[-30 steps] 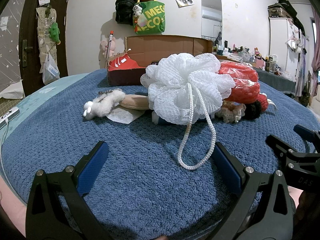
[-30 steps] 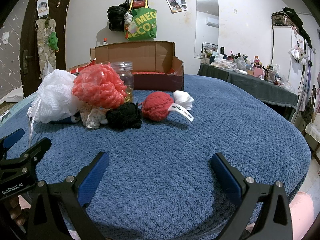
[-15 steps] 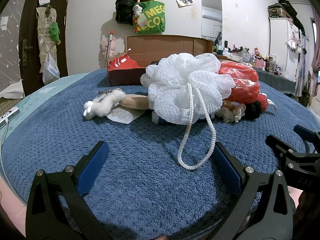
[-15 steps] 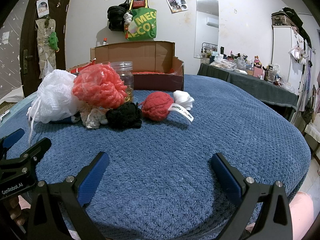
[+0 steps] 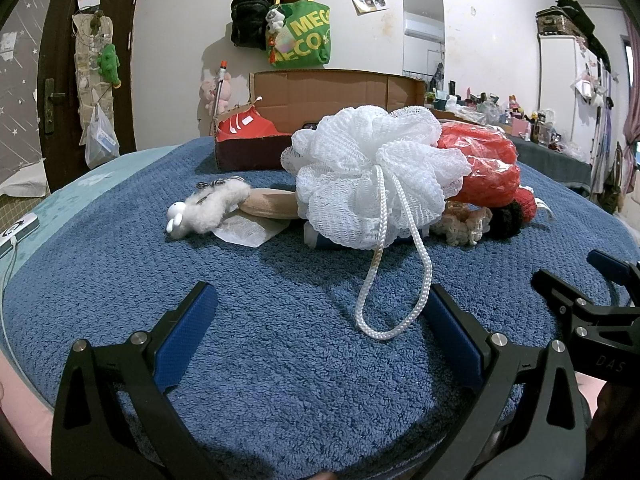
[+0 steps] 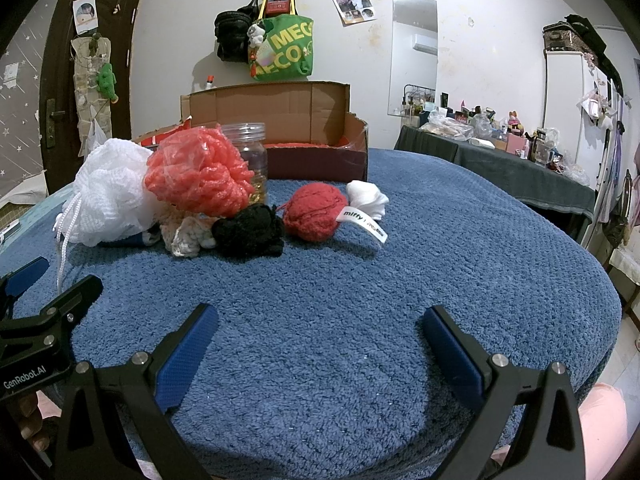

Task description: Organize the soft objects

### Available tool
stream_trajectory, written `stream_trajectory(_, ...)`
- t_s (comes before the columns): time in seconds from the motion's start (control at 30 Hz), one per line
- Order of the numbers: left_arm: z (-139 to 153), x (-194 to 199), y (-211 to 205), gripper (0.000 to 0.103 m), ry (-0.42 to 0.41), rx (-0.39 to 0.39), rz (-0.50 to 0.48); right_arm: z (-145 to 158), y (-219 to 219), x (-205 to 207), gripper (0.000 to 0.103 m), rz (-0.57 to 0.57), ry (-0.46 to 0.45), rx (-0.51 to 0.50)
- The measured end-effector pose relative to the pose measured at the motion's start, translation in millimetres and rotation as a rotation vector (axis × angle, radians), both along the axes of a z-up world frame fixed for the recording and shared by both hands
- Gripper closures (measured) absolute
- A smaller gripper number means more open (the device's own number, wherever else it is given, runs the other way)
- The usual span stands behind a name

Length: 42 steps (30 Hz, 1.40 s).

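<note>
Blue towel (image 5: pixel 280 360) lies under both tools; left gripper (image 5: pixel 320 312) and right gripper (image 6: pixel 320 332) gape wide, holding nothing

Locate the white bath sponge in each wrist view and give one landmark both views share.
Left wrist: the white bath sponge sits at centre, in front of the red sponge, its cord looping down toward the camera.
Right wrist: it lies at the left, pressed against the red sponge's left side.
Shared landmark: the cardboard box behind the pile, at centre in the right view.
</note>
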<state>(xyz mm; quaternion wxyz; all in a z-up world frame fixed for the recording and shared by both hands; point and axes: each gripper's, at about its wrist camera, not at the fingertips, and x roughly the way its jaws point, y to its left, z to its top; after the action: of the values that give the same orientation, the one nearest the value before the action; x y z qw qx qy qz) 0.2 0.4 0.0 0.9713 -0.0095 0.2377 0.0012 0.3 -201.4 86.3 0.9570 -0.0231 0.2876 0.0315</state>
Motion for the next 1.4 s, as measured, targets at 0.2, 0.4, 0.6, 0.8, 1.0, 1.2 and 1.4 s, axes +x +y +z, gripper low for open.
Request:
stream_trajectory(0.2,0,0,0,0.000,0.000,0.001,0.000,0,0,0,0.000,0.000,0.000,0.000)
stream_trajectory(0.4,0,0,0,0.000,0.001,0.000,0.000,0,0,0,0.000,0.000,0.000,-0.001)
stream_trajectory(0.6,-1,1,1,0.000,0.007,-0.006,-0.004,0,-1,0,0.000,0.001,-0.001,0.004)
stream_trajectory(0.8,8,4,11,0.000,0.013,-0.012,-0.026,4,-4,2,0.000,0.012,0.004,0.034)
stream_trajectory(1.0,18,6,9,0.000,-0.017,-0.013,-0.063,17,-12,9,0.000,0.030,0.004,0.089)
stream_trajectory(1.2,37,17,13,0.000,-0.024,-0.039,-0.112,36,-9,19,0.000,0.077,-0.032,0.123)
stream_trajectory(1.4,52,36,12,0.000,-0.003,-0.055,-0.168,53,-2,41,0.000,0.152,-0.039,0.160)
